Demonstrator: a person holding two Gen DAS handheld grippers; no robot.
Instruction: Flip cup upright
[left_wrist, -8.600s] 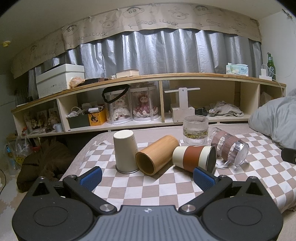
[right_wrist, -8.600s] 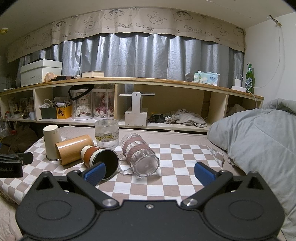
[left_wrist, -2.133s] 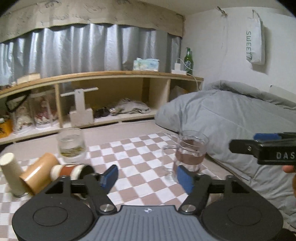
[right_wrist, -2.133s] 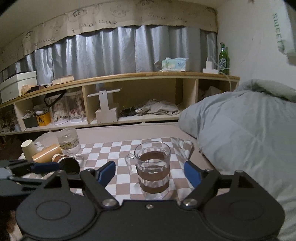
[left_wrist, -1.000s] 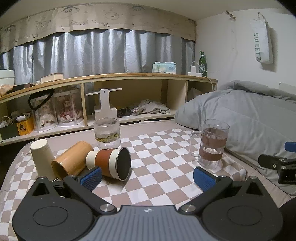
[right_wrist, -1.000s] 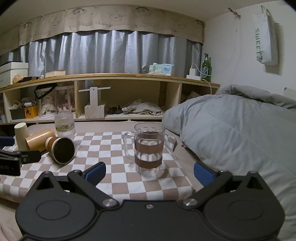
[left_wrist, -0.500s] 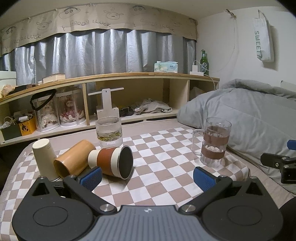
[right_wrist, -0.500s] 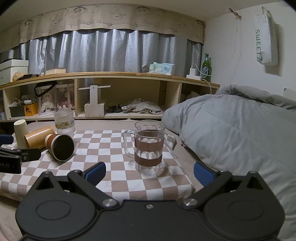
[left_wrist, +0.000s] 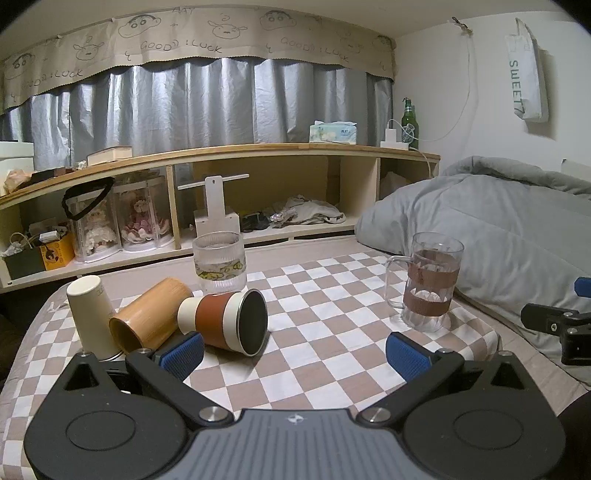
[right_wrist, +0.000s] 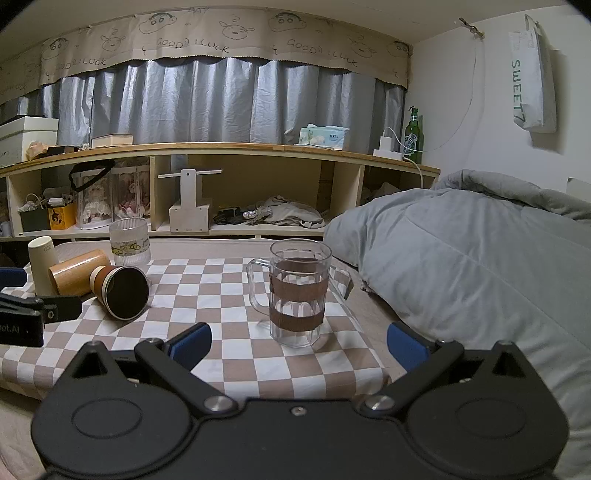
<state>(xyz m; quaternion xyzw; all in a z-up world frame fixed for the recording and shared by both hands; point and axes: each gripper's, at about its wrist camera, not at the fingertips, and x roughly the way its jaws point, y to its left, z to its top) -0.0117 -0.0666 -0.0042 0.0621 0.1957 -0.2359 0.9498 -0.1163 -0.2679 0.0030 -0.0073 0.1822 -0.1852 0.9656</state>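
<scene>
A clear glass mug with brown bands (left_wrist: 424, 286) (right_wrist: 297, 293) stands upright near the right edge of the checkered cloth (left_wrist: 325, 343). A brown-and-cream cup (left_wrist: 225, 321) (right_wrist: 122, 290) lies on its side, mouth toward me. A bamboo cup (left_wrist: 147, 319) (right_wrist: 74, 271) lies on its side beside it. A cream cup (left_wrist: 90, 314) (right_wrist: 40, 258) stands mouth down. My left gripper (left_wrist: 293, 356) is open and empty, low over the cloth. My right gripper (right_wrist: 299, 345) is open and empty, just in front of the mug.
A ribbed glass tumbler (left_wrist: 219, 260) (right_wrist: 129, 242) stands upright behind the cups. A grey duvet (right_wrist: 480, 258) lies at the right. A long wooden shelf (left_wrist: 258, 192) with boxes, dolls and clothes runs behind the bed.
The mug that lay on its side at the start now stands upright. Over the last second both open grippers have drawn back a little from the cups.
</scene>
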